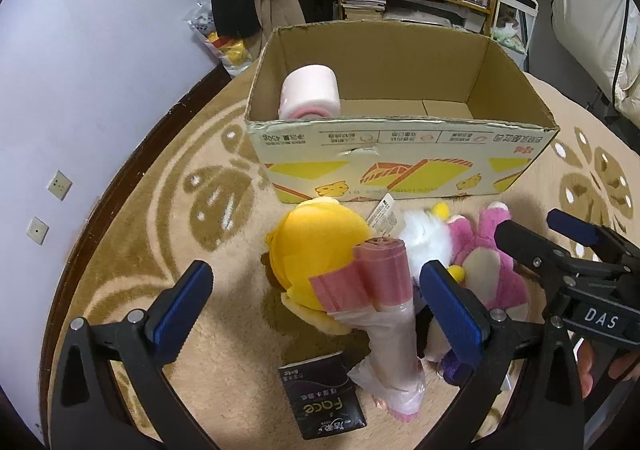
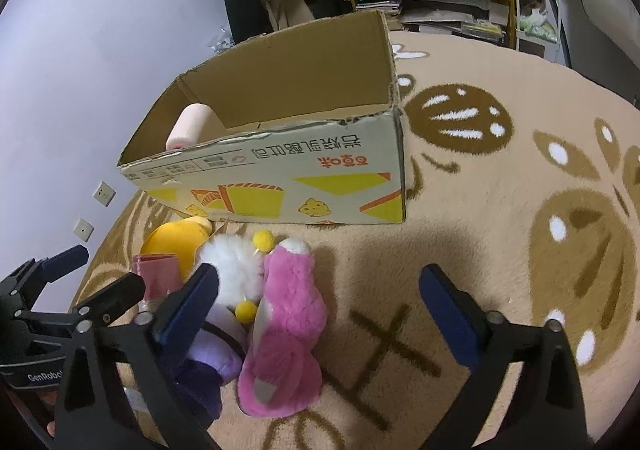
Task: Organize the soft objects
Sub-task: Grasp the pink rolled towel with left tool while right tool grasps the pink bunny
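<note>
Cardboard box on the carpet, one pink roll inside; plush toys crowd its near wall. Left tongs gape wide around a bag roll; right tongs wide, empty.

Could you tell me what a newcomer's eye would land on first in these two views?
Probably the open cardboard box on the patterned rug, with one pink-and-white roll in its left corner. Next, the bright heap before it: a yellow plush, a white fluffy toy and a pink plush, with the left tool open over a pink bag roll.
</note>
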### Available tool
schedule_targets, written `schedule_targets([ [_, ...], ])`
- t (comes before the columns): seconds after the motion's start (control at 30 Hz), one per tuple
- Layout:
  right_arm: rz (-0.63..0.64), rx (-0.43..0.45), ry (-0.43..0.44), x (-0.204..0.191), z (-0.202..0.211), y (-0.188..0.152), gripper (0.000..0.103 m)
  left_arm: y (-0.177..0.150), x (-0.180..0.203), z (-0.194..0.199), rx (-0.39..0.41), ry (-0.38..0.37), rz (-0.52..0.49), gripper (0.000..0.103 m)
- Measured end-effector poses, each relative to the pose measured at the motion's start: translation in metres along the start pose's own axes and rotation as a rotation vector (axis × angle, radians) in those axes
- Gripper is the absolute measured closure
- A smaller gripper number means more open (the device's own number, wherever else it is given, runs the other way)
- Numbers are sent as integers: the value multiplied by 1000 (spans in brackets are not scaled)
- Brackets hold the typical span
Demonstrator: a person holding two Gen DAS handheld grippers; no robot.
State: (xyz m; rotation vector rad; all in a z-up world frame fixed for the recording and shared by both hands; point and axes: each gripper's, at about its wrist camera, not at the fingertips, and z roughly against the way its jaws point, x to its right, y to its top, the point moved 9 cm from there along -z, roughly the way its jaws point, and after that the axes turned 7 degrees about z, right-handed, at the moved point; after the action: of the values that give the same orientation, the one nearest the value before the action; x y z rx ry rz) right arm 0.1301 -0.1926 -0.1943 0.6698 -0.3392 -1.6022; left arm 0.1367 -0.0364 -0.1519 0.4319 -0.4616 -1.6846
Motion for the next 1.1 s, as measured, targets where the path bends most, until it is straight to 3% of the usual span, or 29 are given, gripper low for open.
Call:
schedule_targets([
  [0.23, 4, -37, 9, -2, -11, -5, 14, -1, 4, -2, 6, 2, -16, 1],
  [0.3, 12, -54, 13, -4, -15, -7, 24, -1, 6, -3, 5, -5, -19, 1],
  [0.43, 16, -75, 31, -8, -21, -11, 31, -3, 10, -7, -15, -25, -30, 16],
  [0.7, -18, -108, 69, -12, -30, -19, 60, -10, 20, -16, -76, -106, -20, 50],
  [0.83, -37, -114, 84, -12, -34, -20, 60, -17, 25, -19, -109, -137, -15, 69],
  [1.07, -76, -153, 128, -13, -47, -27, 60, -24, 26, -28, -137, -142, 10, 75],
  [1.1, -68, -150, 123, -14, -46, -27, 65, -23, 26, -27, -132, -142, 9, 78],
])
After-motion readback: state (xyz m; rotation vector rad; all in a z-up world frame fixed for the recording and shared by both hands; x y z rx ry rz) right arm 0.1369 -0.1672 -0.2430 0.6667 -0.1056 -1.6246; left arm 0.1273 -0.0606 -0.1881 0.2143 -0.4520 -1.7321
